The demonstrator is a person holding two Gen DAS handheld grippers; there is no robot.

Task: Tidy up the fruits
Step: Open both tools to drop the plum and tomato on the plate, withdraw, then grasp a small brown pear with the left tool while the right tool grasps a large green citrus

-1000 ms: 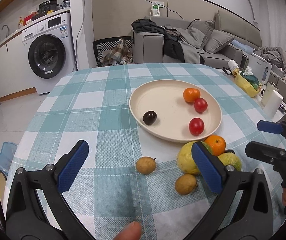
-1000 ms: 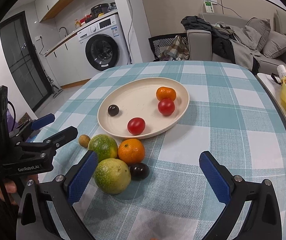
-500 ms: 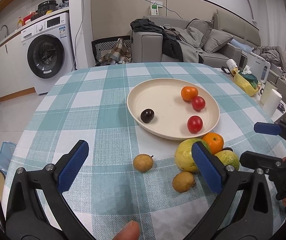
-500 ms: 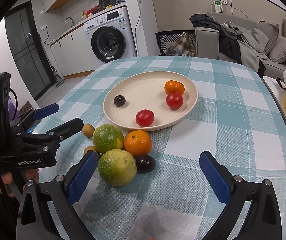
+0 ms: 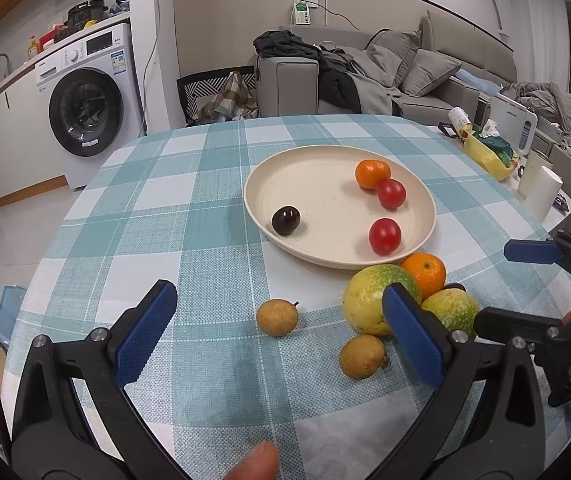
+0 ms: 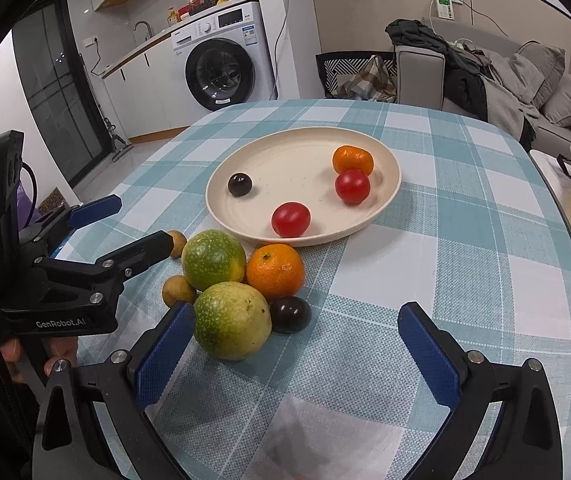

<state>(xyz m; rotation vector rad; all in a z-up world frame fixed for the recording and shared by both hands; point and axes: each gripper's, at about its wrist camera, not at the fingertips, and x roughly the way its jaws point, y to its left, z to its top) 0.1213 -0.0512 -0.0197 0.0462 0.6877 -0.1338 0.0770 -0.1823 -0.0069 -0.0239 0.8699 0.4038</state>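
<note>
A cream plate (image 5: pixel 325 184) (image 6: pixel 285 152) holds a small orange (image 5: pixel 372 174), two red tomatoes (image 5: pixel 384 236) (image 5: pixel 391 193) and a dark plum (image 5: pixel 286 220). In front of it on the checked cloth lie two green-yellow fruits (image 6: pixel 213 259) (image 6: pixel 231 320), an orange (image 6: pixel 275 271), a dark plum (image 6: pixel 290 313) and two small brown fruits (image 5: pixel 277 317) (image 5: pixel 362 356). My left gripper (image 5: pixel 281 336) is open and empty, low over the brown fruits. My right gripper (image 6: pixel 295 356) is open and empty, just before the near green fruit and plum.
The round table has a teal checked cloth (image 5: pixel 189 208). A yellow bag (image 5: pixel 485 152) and white cups (image 5: pixel 541 196) stand on a side surface at the right. A washing machine (image 5: pixel 85 108) and sofa (image 5: pixel 365 76) are behind.
Both grippers have moved forward and lower toward the loose fruits, which look larger now. Both stay open. No fruit has moved.
</note>
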